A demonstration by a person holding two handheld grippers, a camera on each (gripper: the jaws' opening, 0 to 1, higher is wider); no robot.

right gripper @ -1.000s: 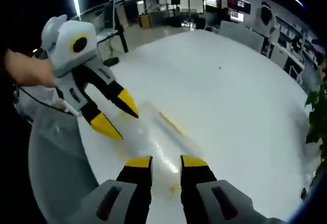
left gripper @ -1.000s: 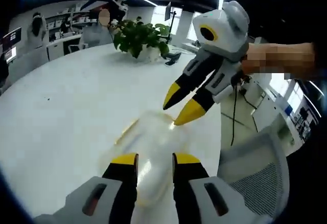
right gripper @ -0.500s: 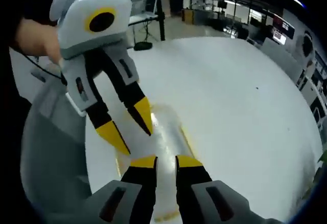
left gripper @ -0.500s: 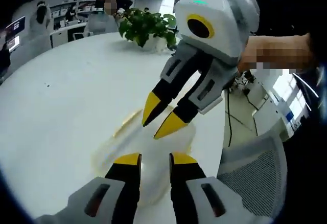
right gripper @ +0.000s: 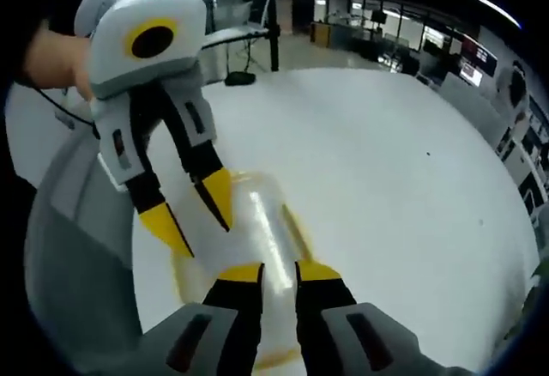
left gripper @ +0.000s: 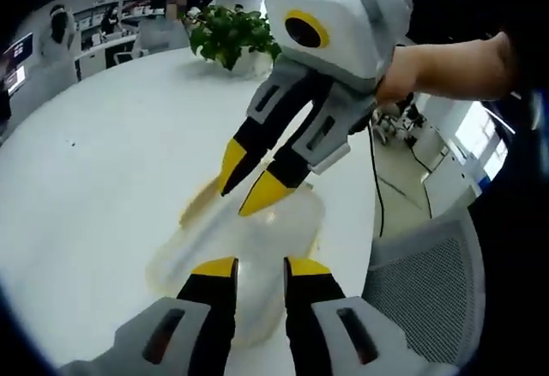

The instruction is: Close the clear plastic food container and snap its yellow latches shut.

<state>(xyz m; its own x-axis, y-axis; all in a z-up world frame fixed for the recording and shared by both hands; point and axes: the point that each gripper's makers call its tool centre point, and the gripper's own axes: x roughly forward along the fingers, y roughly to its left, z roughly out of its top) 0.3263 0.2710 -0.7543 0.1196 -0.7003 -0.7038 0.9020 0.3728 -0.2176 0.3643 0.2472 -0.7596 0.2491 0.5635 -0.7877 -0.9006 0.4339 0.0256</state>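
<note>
Office space in the background, with a big round white table (left gripper: 103, 178) and a potted plant (left gripper: 230, 37) at its far side. On the table near the edge sits the clear plastic food container (left gripper: 249, 239) with its yellow latches (left gripper: 199, 202) — blurry, so whether the lid is fully seated can't be told. Left gripper (left gripper: 260, 266) hovers right over the container, jaws a bit apart with nothing pinched between them. Right gripper (left gripper: 249, 185) comes in from above, held by a hand (left gripper: 412, 67), yellow tips slightly spread just above the container's far end. From the right gripper view its own jaws are parted over the container too — a grey mesh chair (left gripper: 425, 282) sits by the table
</note>
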